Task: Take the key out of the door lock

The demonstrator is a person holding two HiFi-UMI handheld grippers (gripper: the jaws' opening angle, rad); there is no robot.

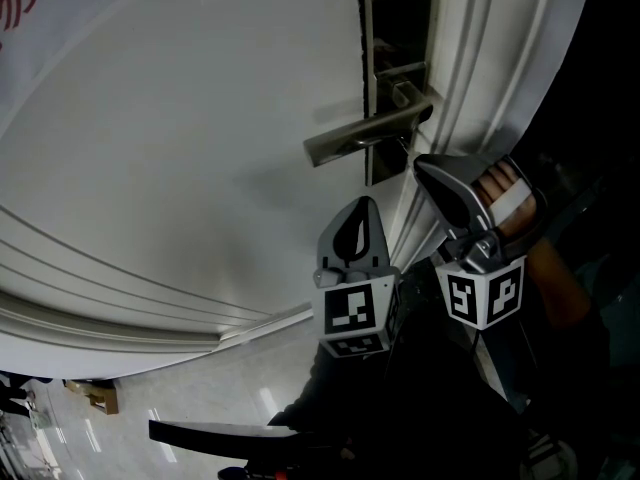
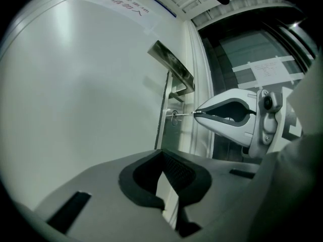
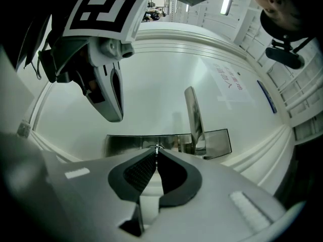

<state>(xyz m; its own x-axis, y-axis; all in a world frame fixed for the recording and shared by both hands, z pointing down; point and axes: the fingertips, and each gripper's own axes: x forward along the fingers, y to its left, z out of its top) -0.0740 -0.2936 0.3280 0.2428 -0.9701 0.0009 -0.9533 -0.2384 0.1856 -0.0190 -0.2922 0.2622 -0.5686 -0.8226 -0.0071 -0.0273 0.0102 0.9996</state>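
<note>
A white door (image 1: 180, 138) carries a steel lock plate (image 1: 395, 28) with a lever handle (image 1: 365, 133). In the left gripper view a thin key (image 2: 184, 114) runs from the keyhole (image 2: 174, 117) to my right gripper (image 2: 198, 113), which is shut on its head. I cannot tell whether the blade is still inside. The right gripper view shows my right gripper (image 3: 157, 153) pinching the key edge-on in front of the lock plate (image 3: 126, 144). My left gripper (image 1: 364, 204) hangs shut and holding nothing just left of the right gripper (image 1: 420, 166), below the handle. The key is hidden in the head view.
Moulded door frame (image 1: 500, 58) runs right of the lock. A paper notice (image 3: 229, 82) is stuck on the door above the handle (image 3: 194, 117). A dark glass pane with a sheet taped on it (image 2: 267, 69) lies beyond the frame. Tiled floor (image 1: 150, 408) lies below.
</note>
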